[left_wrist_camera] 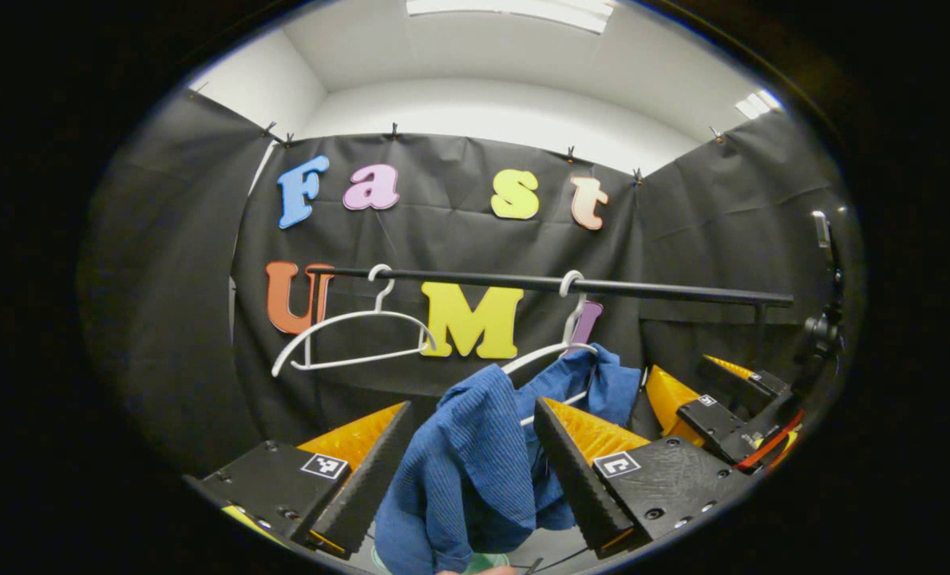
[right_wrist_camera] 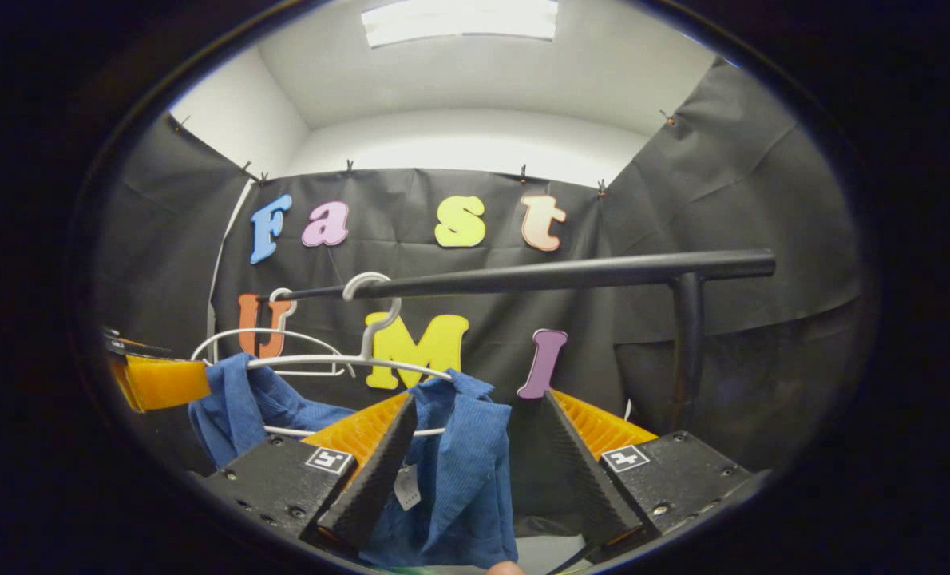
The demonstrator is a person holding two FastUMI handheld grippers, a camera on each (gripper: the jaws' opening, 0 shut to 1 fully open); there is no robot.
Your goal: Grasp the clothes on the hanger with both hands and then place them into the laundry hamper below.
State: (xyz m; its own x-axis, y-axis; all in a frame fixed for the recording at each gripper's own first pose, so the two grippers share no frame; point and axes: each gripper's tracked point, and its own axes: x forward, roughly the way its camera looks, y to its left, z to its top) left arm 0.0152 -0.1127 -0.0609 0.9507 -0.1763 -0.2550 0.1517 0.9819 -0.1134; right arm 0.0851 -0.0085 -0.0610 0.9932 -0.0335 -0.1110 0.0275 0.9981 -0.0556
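The grasp is in hand: the left gripper (left_wrist_camera: 469, 455) and right gripper (right_wrist_camera: 475, 447) each have released jaws straddling a blue ribbed cloth garment (left_wrist_camera: 475, 447), not yet clenched. It hangs bunched on the right white wire hanger (left_wrist_camera: 559, 343) under the black rail (left_wrist_camera: 603, 286). Next, I judge, both close, lift it free and lower it.

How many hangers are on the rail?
2. An empty white hanger hangs at the rail's left end; a second white hanger further right still carries the blue garment.
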